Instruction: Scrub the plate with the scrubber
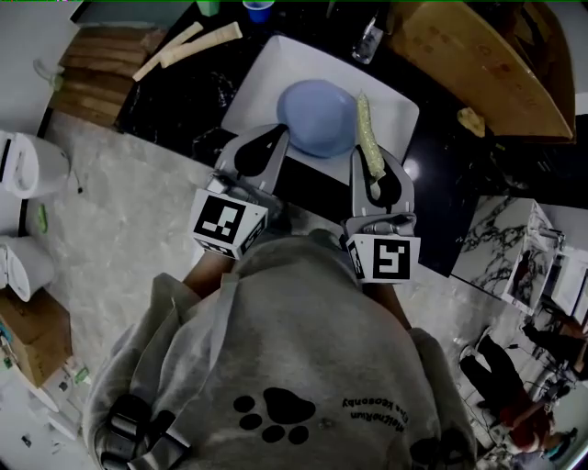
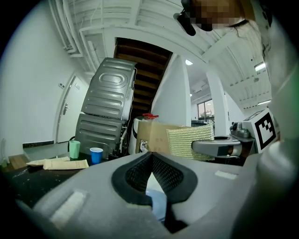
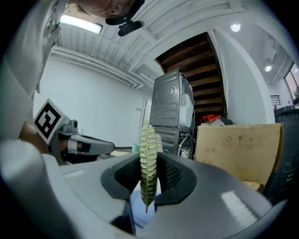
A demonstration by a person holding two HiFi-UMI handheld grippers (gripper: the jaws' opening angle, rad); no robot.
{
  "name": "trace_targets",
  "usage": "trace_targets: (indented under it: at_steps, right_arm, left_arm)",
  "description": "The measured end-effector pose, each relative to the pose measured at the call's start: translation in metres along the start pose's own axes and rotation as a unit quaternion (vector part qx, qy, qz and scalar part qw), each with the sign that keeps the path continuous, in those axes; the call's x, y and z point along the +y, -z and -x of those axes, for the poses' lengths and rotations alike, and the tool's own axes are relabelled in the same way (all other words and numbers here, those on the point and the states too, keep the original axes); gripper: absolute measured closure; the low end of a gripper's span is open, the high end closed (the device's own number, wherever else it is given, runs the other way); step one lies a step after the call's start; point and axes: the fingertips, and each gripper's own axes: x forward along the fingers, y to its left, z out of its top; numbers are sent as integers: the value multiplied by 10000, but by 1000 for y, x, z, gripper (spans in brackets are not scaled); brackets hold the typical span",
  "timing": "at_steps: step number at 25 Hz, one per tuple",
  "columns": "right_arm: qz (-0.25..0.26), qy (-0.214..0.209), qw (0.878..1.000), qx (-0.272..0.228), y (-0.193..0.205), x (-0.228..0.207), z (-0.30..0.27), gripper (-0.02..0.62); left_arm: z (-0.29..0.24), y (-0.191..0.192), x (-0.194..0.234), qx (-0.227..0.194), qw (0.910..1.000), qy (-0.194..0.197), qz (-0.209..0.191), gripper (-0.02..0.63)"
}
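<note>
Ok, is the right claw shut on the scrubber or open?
The right claw is shut on the scrubber: the right gripper view shows it edge-on, pinched between both pads.

Black counter (image 1: 441, 184), pale marbled floor (image 1: 129, 229), wooden staircase (image 2: 149, 60), white walls (image 2: 32, 93), ceiling lights (image 3: 81, 23).

The dark counter (image 1: 175, 101) is carrying a white square tray (image 1: 276, 73) at its middle. Pale paper sleeves (image 1: 197, 44) are lying near the tray's left side. A blue cup (image 1: 258, 9) and a green cup (image 1: 209, 6) are standing at the far edge, and a clear bottle (image 1: 367, 39) is standing beyond the tray's far corner.
</note>
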Motion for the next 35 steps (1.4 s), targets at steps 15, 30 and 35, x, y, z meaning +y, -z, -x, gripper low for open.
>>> trace_targets:
  at_steps: [15,30,35]
  right_arm:
    - [69,345,9991,246,14,-8,-25,522]
    - [-102,75,9952,971,65,-38,-83,522]
    - [-239,-21,9924,1206,88,-44,-100,522]
  left_arm:
    - [-40,13,20,300,9989,318,142,606]
    - [-98,62,53,1272,9906,195,461,606]
    - [-115,89,70,1653,9850,17,500,606]
